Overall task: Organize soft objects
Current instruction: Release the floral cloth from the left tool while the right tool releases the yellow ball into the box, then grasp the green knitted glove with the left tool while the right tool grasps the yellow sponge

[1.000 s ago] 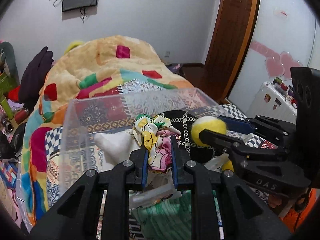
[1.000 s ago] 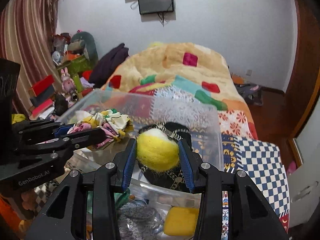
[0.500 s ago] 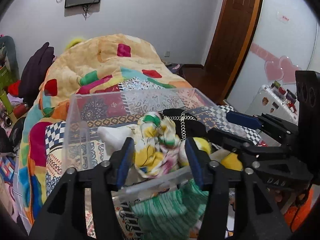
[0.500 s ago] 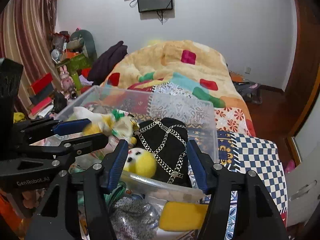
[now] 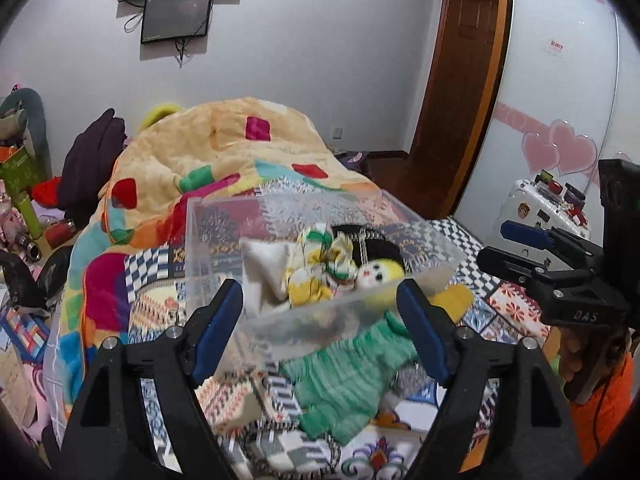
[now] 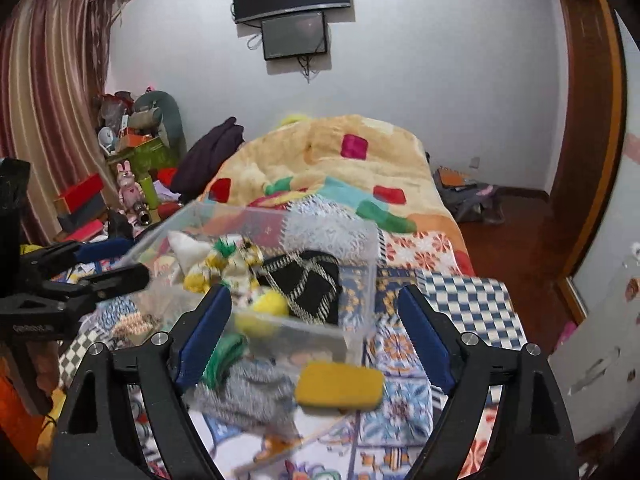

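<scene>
A clear plastic bin (image 5: 320, 316) (image 6: 360, 264) stands on the patterned bed. In it lie a floral cloth bundle (image 5: 320, 268) (image 6: 228, 264), a yellow plush ball with a face (image 5: 380, 274) (image 6: 272, 304), a black item with chain pattern (image 6: 312, 284) and a white cloth (image 5: 260, 256). My left gripper (image 5: 320, 336) is open and empty in front of the bin's near wall. My right gripper (image 6: 314, 340) is open and empty, also short of the bin. A green knit cloth (image 5: 352, 376), a grey knit item (image 6: 248, 388) and a yellow sponge (image 6: 340, 384) lie on the bed before the bin.
A yellow blanket with coloured patches (image 5: 208, 160) is heaped behind the bin. Cluttered toys and boxes (image 6: 128, 176) sit at the left. A white suitcase (image 5: 548, 208) and a wooden door (image 5: 460, 80) are at the right. Each gripper shows at the other view's edge.
Both grippers opened: the left let the floral bundle fall into the bin, the right let the yellow plush ball fall in. Both have pulled back and up from the bin.
</scene>
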